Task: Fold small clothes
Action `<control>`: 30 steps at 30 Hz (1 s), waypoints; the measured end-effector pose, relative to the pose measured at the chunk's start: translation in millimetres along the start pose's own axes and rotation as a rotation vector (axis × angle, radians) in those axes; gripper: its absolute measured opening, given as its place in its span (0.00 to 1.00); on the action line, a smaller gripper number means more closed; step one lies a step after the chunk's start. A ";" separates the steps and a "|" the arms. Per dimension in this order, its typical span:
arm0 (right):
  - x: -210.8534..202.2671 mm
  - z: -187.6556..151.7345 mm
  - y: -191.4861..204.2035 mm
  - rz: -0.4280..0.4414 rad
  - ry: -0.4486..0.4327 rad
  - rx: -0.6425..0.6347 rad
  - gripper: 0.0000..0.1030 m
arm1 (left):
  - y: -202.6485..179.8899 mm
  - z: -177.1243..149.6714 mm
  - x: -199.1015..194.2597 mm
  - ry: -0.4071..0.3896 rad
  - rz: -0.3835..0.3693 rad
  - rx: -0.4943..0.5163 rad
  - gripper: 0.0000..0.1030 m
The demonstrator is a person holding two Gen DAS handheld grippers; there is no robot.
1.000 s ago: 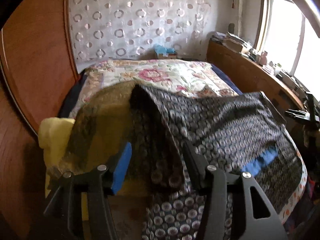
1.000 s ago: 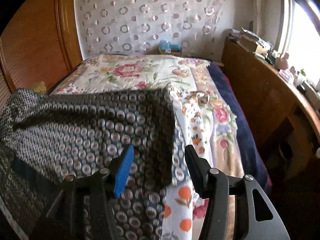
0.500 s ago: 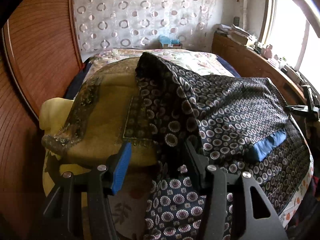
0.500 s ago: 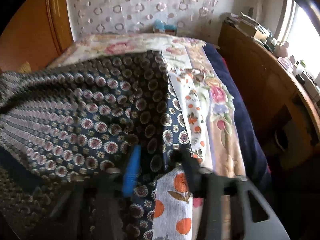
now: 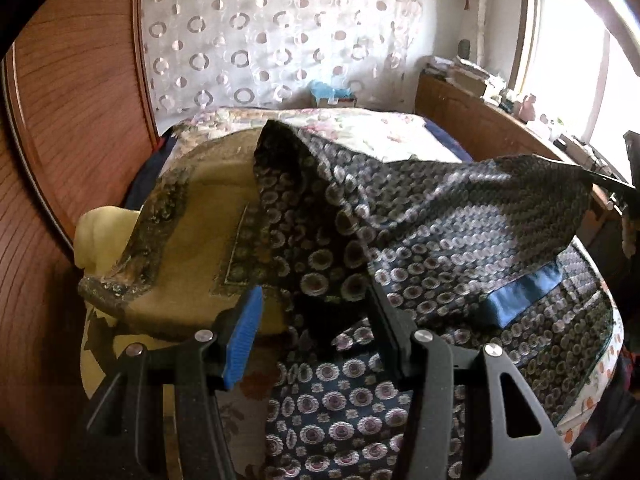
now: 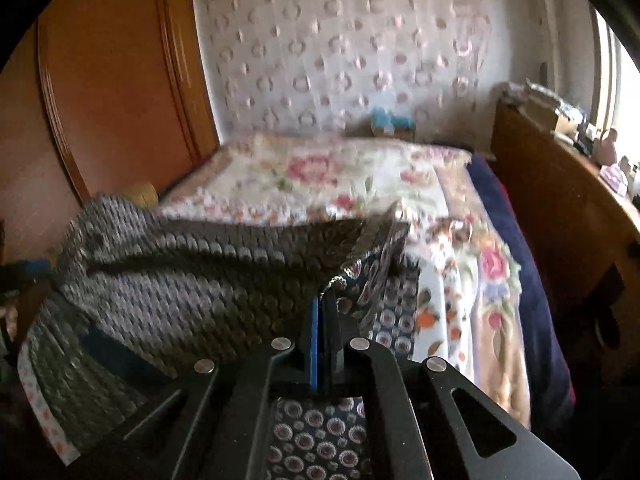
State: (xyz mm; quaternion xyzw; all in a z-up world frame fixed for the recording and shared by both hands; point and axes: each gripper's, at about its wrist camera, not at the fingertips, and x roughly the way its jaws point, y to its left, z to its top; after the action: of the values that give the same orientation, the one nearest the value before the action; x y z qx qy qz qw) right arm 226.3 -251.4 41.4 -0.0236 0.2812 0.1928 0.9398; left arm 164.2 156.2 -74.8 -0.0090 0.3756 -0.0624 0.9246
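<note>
A dark navy garment [image 5: 420, 240] printed with round medallions and trimmed with a blue band [image 5: 524, 292] lies across the bed. My left gripper [image 5: 316, 320] hovers over its near left part, open; a dark fold hangs between the fingers and neither pad presses on it. My right gripper [image 6: 324, 300] is shut on the garment's [image 6: 192, 280] edge and holds that side up off the quilt. It also shows in the left wrist view as the right gripper [image 5: 612, 188], at the lifted corner, with the cloth stretched taut toward it.
The bed has a floral quilt [image 6: 320, 176]. An olive-brown cloth [image 5: 192, 248] and a yellow one [image 5: 100, 232] lie left of the garment. Wooden panelling [image 5: 60, 120] stands on the left, a cluttered wooden counter [image 6: 560, 184] on the right, and a blue box [image 5: 332, 92] at the far end.
The right gripper closed on the garment's edge and rose, pulling that side up off the quilt. The left gripper stayed half open and sank slightly toward the cloth.
</note>
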 end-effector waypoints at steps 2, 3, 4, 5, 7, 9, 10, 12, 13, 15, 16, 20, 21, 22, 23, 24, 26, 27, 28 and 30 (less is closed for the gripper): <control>-6.4 0.0 -3.4 -0.014 -0.009 0.009 0.01 | -3.4 2.4 -6.2 -0.018 -0.006 0.002 0.52; -8.7 -4.2 -5.2 -0.023 -0.004 0.012 0.01 | -4.8 3.1 -8.2 -0.024 -0.010 0.003 0.52; -7.6 -7.1 -6.6 -0.029 0.004 0.013 0.01 | -6.6 3.6 -9.2 -0.027 -0.017 0.005 0.52; -6.9 -9.8 -9.0 -0.045 0.014 0.014 0.01 | -7.0 3.9 -8.6 -0.024 -0.020 0.006 0.52; 0.7 -16.2 -6.0 -0.060 0.039 0.023 0.01 | -10.0 3.1 -4.2 -0.006 -0.024 0.008 0.52; 5.0 -22.5 -8.3 -0.067 0.058 0.033 0.01 | -11.9 1.3 1.4 0.007 -0.021 0.018 0.52; 6.4 -25.2 -9.6 -0.070 0.066 0.035 0.01 | -13.3 -0.1 5.9 0.018 -0.014 0.024 0.52; 10.6 -24.6 -7.1 -0.072 0.081 0.038 0.01 | -15.4 -1.5 10.5 0.026 -0.017 0.027 0.52; 11.3 -26.0 -7.7 -0.071 0.088 0.040 0.01 | -16.0 -2.6 12.5 0.026 -0.021 0.030 0.52; 16.5 -26.4 -8.5 -0.072 0.098 0.042 0.01 | -16.9 -2.7 18.3 0.027 -0.019 0.039 0.52; 16.4 -27.1 -7.8 -0.071 0.101 0.043 0.01 | -16.4 -2.1 21.5 0.028 -0.012 0.041 0.52; 12.3 -24.5 -10.1 -0.063 0.100 0.052 0.01 | -11.0 0.0 31.8 0.051 -0.033 0.026 0.18; 11.1 -25.3 -10.6 -0.063 0.097 0.053 0.01 | -10.4 0.1 33.4 0.062 -0.036 0.029 0.08; 9.9 -26.4 -11.2 -0.064 0.092 0.052 0.01 | -10.1 -0.7 32.2 0.052 -0.028 0.032 0.06; 6.7 -26.2 -11.7 -0.066 0.086 0.054 0.01 | -9.3 -1.4 29.8 0.039 -0.026 0.028 0.04; 7.1 -30.7 -15.0 -0.061 0.081 0.058 0.01 | -8.3 -2.4 27.0 0.032 -0.030 0.022 0.02; 2.2 -33.8 -17.3 -0.057 0.069 0.063 0.01 | -4.7 -5.5 16.0 0.009 -0.047 0.005 0.02; -0.9 -36.1 -18.9 -0.056 0.062 0.065 0.01 | -3.6 -7.1 10.7 0.000 -0.056 0.001 0.01; -2.6 -38.1 -19.9 -0.054 0.060 0.066 0.01 | -2.2 -8.5 4.9 -0.006 -0.064 -0.006 0.01; -8.0 -42.6 -22.2 -0.053 0.055 0.070 0.01 | 1.9 -13.0 -8.8 -0.014 -0.085 -0.018 0.01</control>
State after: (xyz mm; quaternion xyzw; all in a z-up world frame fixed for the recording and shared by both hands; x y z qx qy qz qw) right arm 206.4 -281.2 8.5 -0.0033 0.3128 0.1572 0.9367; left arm 149.2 159.6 -78.1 -0.0335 0.3691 -0.0981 0.9236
